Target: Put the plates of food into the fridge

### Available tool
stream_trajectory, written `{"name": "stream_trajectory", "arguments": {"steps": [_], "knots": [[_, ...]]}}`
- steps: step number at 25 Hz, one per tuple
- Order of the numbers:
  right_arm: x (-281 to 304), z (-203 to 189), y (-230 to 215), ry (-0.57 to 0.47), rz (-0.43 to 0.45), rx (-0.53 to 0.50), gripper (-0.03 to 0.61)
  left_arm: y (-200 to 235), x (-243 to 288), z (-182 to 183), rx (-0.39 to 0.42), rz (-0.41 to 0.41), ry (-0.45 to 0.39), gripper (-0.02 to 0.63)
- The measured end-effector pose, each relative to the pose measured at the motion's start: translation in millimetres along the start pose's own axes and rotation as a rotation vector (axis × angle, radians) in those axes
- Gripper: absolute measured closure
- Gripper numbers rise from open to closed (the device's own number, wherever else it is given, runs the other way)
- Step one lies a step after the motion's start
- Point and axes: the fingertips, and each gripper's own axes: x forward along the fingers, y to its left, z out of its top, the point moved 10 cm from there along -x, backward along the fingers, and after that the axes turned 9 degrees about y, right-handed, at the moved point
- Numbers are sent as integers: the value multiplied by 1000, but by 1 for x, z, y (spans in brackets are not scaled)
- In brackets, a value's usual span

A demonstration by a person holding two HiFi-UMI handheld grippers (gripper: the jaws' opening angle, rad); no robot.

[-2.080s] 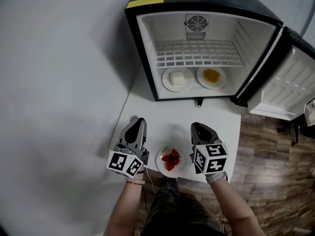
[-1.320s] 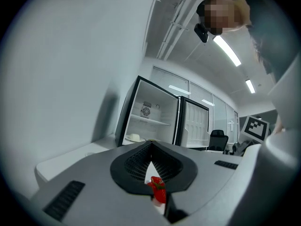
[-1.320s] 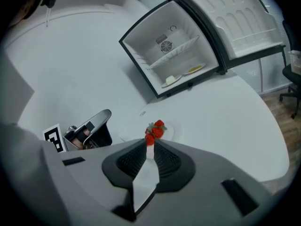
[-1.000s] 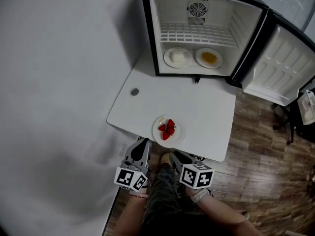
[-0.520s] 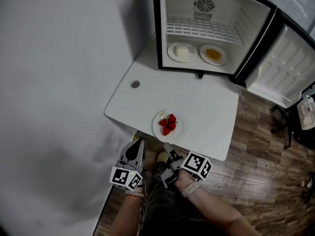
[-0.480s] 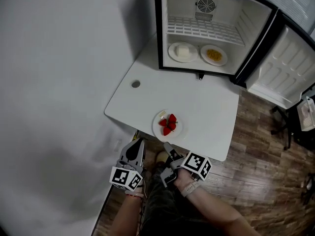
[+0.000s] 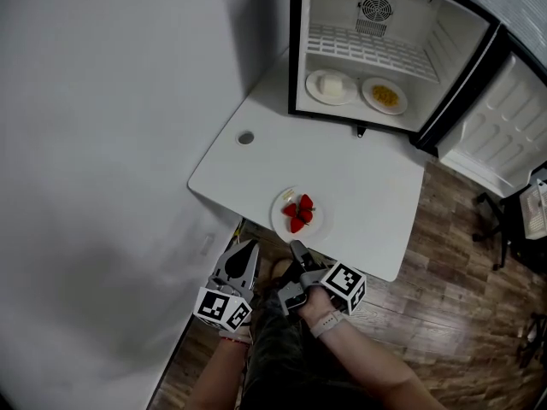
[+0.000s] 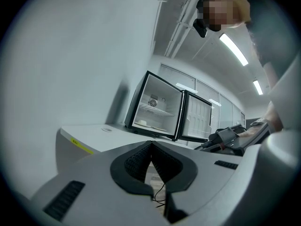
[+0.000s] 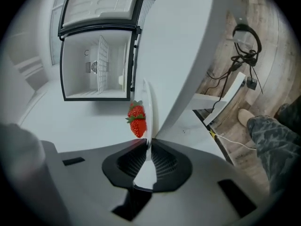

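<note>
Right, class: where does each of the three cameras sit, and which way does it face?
Head view: on the person's head, facing steeply down at the table and open fridge; left gripper, right gripper and forearms show.
Left gripper view: on the left gripper, facing level toward the fridge; its shut, empty jaws show.
Right gripper view: on the right gripper, rolled sideways; its jaws, just closing, pinch the strawberry plate rim.
All share the fridge.
</note>
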Motion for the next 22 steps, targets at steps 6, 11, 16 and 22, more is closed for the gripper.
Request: {"name": "stream_trajectory", "arguments": {"steps": [6, 11, 16, 22], "knots": [[-9, -5, -4, 16, -1, -11, 545, 5, 1, 5, -1, 8, -5, 607], [-1, -1, -3, 3, 4, 13, 543, 6, 6, 6, -2, -2, -3, 607], [0, 1, -5, -9, 17, 39, 543, 4, 11, 4, -10, -16, 13, 607], [-3, 3, -3, 2, 72, 48, 560, 7, 14, 8, -5, -13, 26, 607]]}}
